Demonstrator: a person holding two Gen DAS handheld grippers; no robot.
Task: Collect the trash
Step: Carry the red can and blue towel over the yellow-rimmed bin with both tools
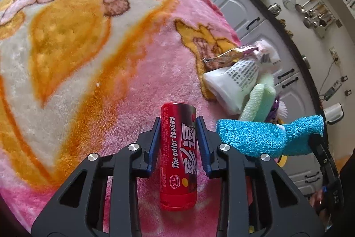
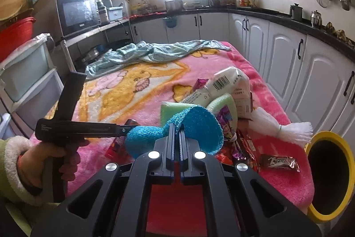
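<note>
A red snack tube printed "The color teases" lies lengthwise on the pink and orange blanket. My left gripper has its blue pads pressed on both sides of the tube's far half. My right gripper is shut on a blue mesh cloth, which loops up over its fingertips. The same blue mesh cloth hangs just right of the tube. Beyond it lie a green sponge, a white printed bag and foil wrappers.
A yellow-rimmed black bin opens at the blanket's near right corner. A white tassel lies beside it. A teal cloth is crumpled at the far end. White cabinets run along the right. A hand holds the left tool.
</note>
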